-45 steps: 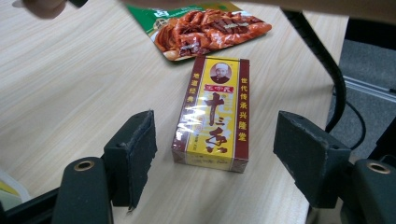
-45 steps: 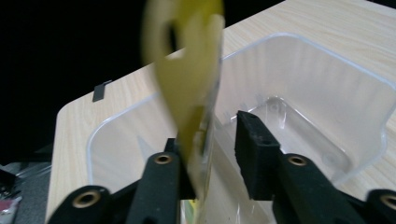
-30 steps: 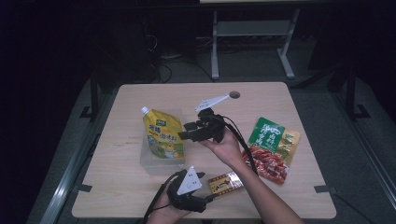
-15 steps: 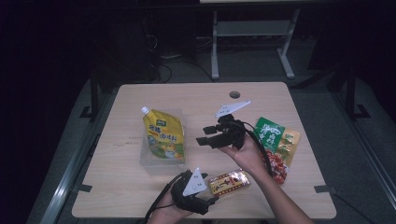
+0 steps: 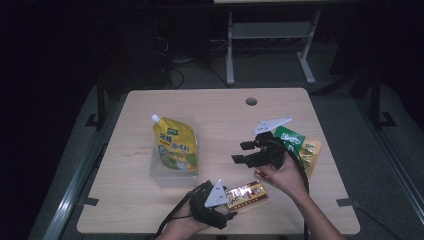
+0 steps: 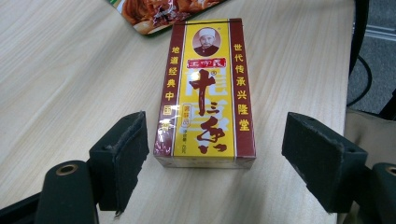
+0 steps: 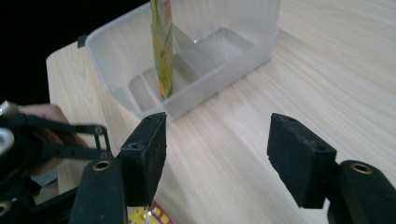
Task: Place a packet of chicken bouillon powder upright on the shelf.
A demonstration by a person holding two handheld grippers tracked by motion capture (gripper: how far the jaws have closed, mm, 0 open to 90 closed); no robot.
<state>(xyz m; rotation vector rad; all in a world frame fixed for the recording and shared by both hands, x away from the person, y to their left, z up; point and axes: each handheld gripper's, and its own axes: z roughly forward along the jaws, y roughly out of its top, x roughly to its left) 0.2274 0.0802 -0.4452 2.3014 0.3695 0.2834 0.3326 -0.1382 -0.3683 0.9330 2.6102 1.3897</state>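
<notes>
The left tongs [image 5: 227,212] sit low at the near edge of the counter [image 5: 220,107], jaws spread wide with nothing pressed between them. In the left gripper view the left tongs [image 6: 212,158] point along a flat red-and-yellow box [image 6: 205,91] that lies on the wood; the near end of the box sits between the two black pads [image 6: 121,156], but there is a gap on each side and neither pad touches it. From above, the box [image 5: 246,194] lies flat just to the right of the left tongs, close to the front edge.

The right tongs [image 5: 243,152] hang over the middle-right of the counter, held in the person's right hand [image 5: 285,172], and point left toward a clear plastic tub [image 5: 156,172]. Their jaws have just been opening and stand apart with nothing between them. In the right gripper view the right tongs [image 7: 217,154] frame bare wood, with the tub [image 7: 233,60] farther on.

A yellow spouted pouch [image 5: 175,145] stands in the tub, leaning, its white cap at the upper left. In the right gripper view the pouch [image 7: 162,46] shows edge-on, upright inside the tub.

A green and orange food packet [image 5: 307,150] lies flat near the right edge of the counter, just behind the right hand, and its corner [image 6: 154,11] appears beyond the far end of the box.
</notes>
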